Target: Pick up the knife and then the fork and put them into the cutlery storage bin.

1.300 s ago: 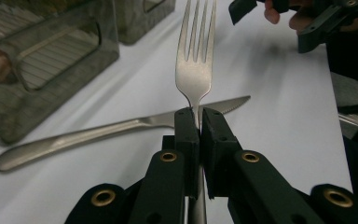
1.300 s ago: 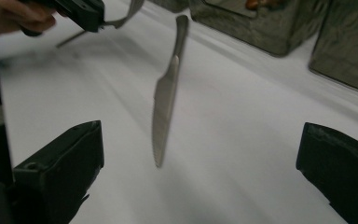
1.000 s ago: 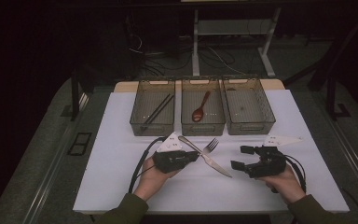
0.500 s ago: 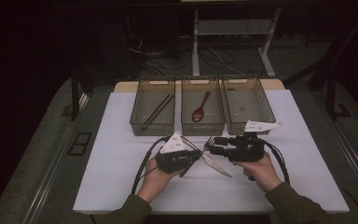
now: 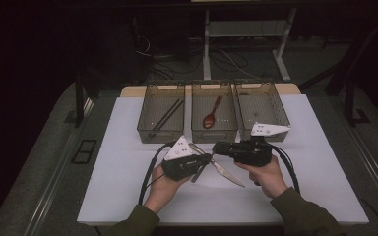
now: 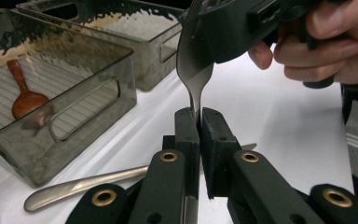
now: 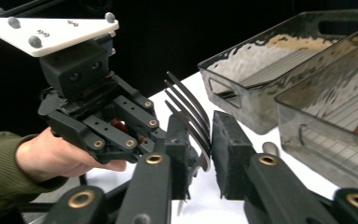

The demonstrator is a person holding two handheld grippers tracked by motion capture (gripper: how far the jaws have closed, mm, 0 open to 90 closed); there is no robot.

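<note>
My left gripper (image 5: pixel 207 158) (image 6: pixel 199 121) is shut on the thin neck of a metal fork (image 6: pixel 193 65), which it holds up over the white table (image 5: pixel 128 147). The fork's head rises into my right gripper (image 5: pixel 216 147) (image 7: pixel 203 135), which points left at the other one. Its jaws have just been closing. They now stand around the fork's tines (image 7: pixel 191 112), against the head on both sides. A metal knife (image 5: pixel 226 172) (image 6: pixel 84 186) lies flat on the table below the two grippers.
Three clear bins stand in a row at the table's far side. The left bin (image 5: pixel 145 129) holds dark chopsticks (image 5: pixel 166 115), the middle bin (image 5: pixel 214 135) a wooden spoon (image 5: pixel 210 117), and the right bin (image 5: pixel 280 113) shows nothing inside. A person's hands hold both grippers.
My right gripper has moved left from the table's right side to the left gripper, and its jaws have closed around the fork's head. The left gripper has stayed put.
</note>
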